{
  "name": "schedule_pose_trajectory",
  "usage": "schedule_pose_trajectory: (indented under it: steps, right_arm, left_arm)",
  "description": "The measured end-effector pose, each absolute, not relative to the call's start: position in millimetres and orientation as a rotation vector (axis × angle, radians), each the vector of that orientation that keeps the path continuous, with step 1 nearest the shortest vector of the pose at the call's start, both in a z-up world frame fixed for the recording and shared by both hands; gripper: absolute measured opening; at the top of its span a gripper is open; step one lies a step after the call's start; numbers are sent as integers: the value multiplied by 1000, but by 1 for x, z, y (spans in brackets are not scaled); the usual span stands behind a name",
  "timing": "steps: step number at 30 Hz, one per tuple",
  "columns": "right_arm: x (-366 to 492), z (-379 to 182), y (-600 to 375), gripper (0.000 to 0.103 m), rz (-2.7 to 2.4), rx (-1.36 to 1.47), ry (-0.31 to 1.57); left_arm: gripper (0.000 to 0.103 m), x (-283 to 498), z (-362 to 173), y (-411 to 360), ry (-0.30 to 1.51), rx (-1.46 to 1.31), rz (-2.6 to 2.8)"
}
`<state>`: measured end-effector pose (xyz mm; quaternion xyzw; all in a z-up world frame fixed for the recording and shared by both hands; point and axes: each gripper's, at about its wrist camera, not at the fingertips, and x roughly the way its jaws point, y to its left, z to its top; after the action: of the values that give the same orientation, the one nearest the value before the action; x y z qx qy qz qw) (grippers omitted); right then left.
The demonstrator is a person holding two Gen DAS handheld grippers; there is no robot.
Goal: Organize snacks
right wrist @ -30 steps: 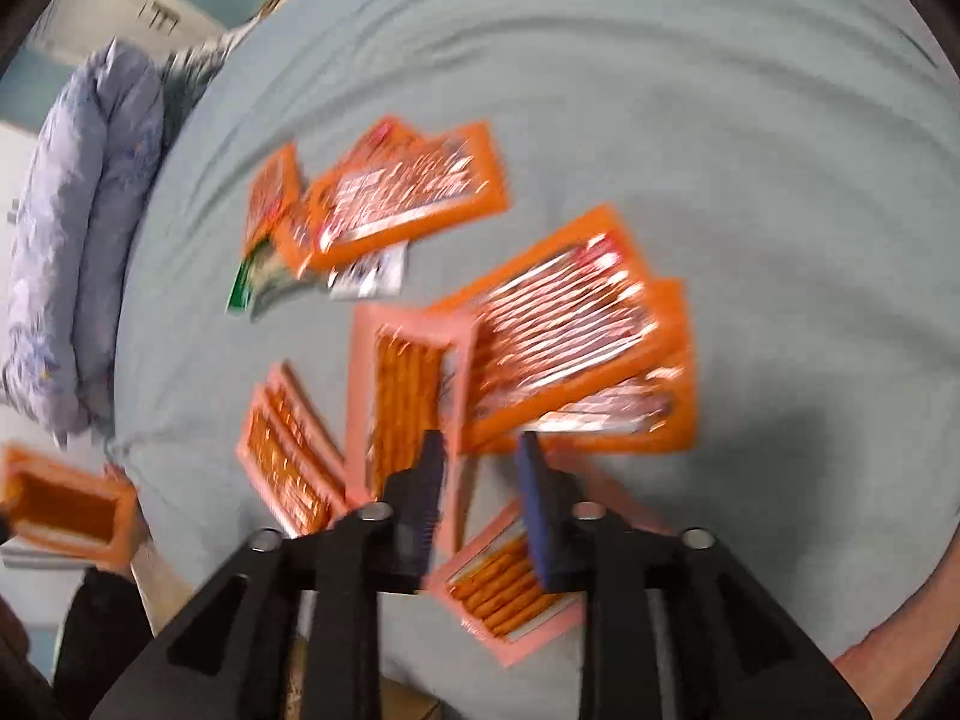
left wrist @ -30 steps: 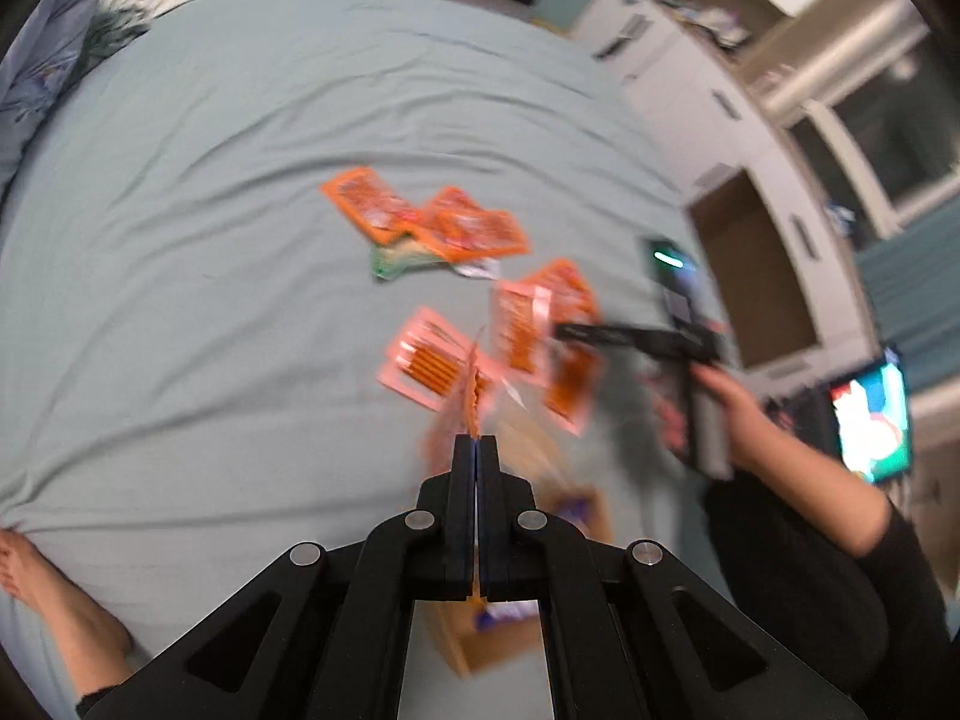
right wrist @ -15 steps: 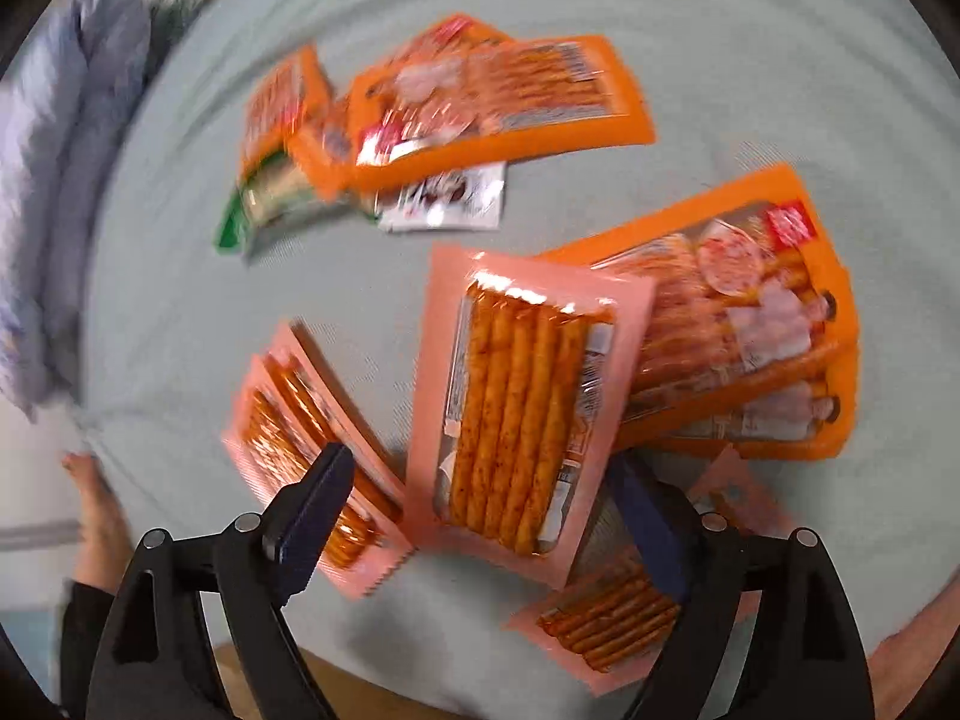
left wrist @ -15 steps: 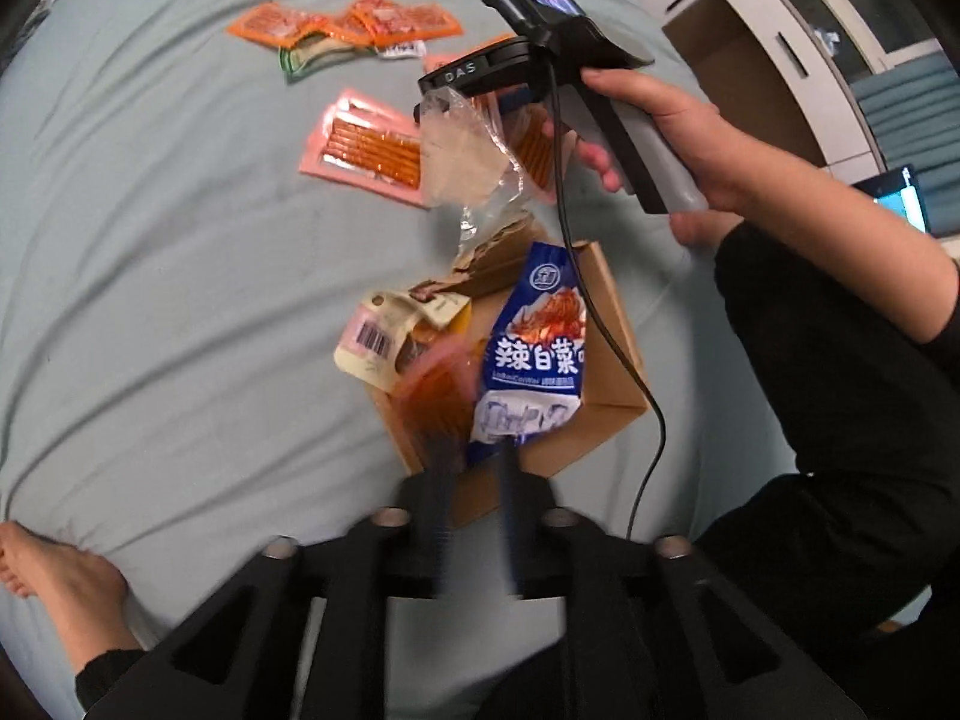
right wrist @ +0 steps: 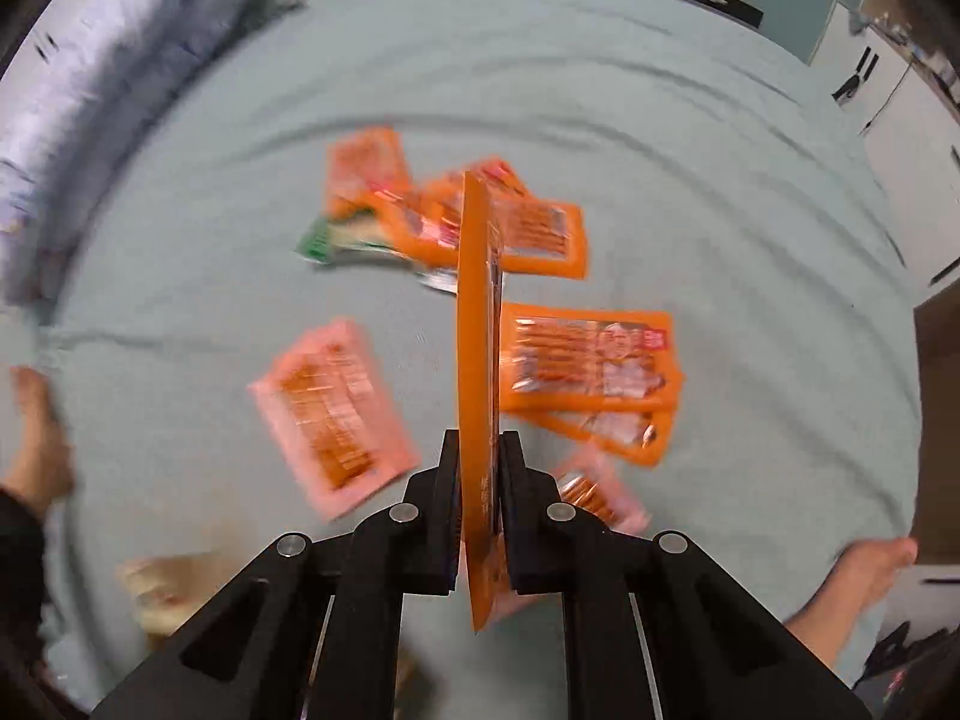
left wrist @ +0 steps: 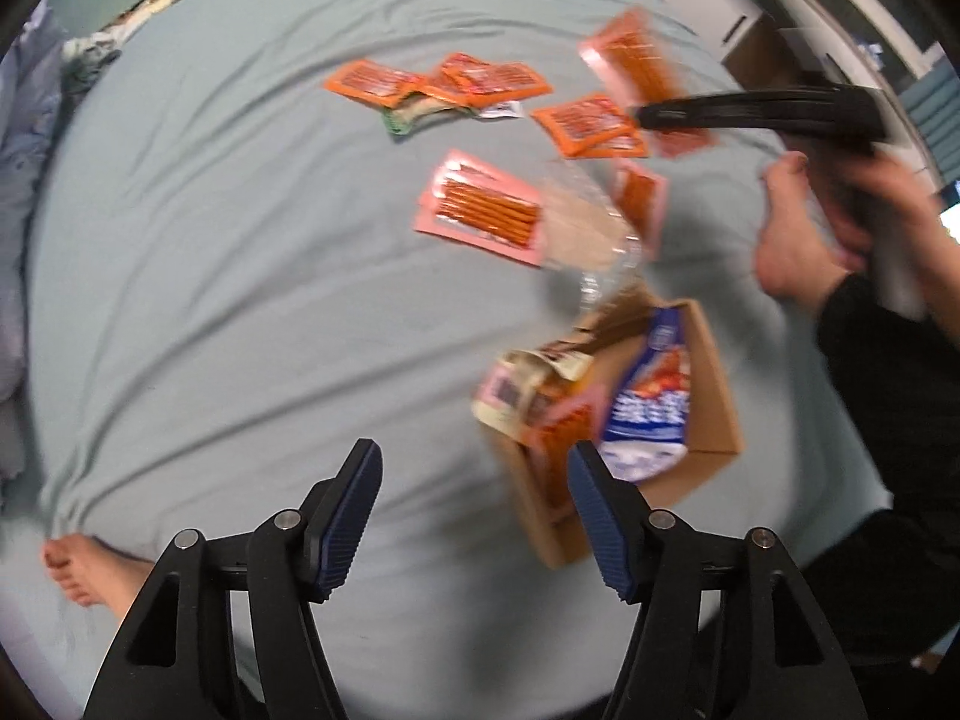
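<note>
Several orange and pink snack packets lie scattered on a pale green bedsheet (left wrist: 240, 240). My left gripper (left wrist: 474, 510) is open and empty, just left of a cardboard box (left wrist: 708, 420) that holds a blue-and-white packet (left wrist: 651, 408), a pink packet (left wrist: 564, 426) and a beige one. My right gripper (right wrist: 480, 480) is shut on a pink-orange stick-snack packet (right wrist: 477, 324), held edge-on above the sheet; it also shows in the left wrist view (left wrist: 630, 60). A pink stick packet (left wrist: 480, 213) and a clear bag (left wrist: 588, 234) lie beyond the box.
Bare feet rest on the sheet (left wrist: 786, 240) (left wrist: 78, 564) (right wrist: 36, 438). A lilac duvet (right wrist: 90, 90) is bunched at the far left. White cupboards (right wrist: 900, 120) stand to the right. More orange packets (right wrist: 594, 360) (right wrist: 516, 222) and a green one (right wrist: 324, 240) lie mid-bed.
My left gripper has opened, let its packet go into the box, and drawn back to the left. My right gripper has closed on a pink packet and lifted it off the sheet.
</note>
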<state>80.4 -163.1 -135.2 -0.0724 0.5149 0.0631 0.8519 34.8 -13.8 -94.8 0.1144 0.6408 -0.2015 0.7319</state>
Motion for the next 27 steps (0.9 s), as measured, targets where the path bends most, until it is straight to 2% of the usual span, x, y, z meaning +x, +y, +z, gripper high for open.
schedule_pose_trajectory:
  steps: [5, 12, 14, 15, 16, 17, 18, 23, 27]
  right_arm:
    - [13, -104, -137, 9, 305, -56, 1183]
    - [-26, -138, -114, 15, 421, 48, 1424]
    - [-17, -153, -119, 28, 345, -8, 1486]
    - [-14, -155, -121, 43, 314, -23, 1482]
    - [-8, -153, -129, 50, 279, -27, 1443]
    - [-2, -151, -133, 62, 262, -23, 1406]
    - [0, -146, -136, 67, 252, -21, 1379]
    - [12, -119, -153, 67, 180, -45, 1171]
    - [6, -92, -164, 67, -36, -211, 966]
  left_arm:
    - [67, 42, -104, -5, 1430, 229, -392]
    - [67, 43, -101, 9, 1429, 196, -369]
    - [67, 42, -97, 13, 1420, 192, -365]
    - [67, 42, -95, 15, 1417, 186, -363]
    - [67, 42, -94, 18, 1416, 176, -362]
    - [68, 42, -93, 20, 1416, 167, -361]
    - [68, 42, -92, 22, 1417, 161, -361]
    - [69, 51, -94, 30, 1428, 126, -343]
    - [69, 57, -98, 31, 1440, 97, -336]
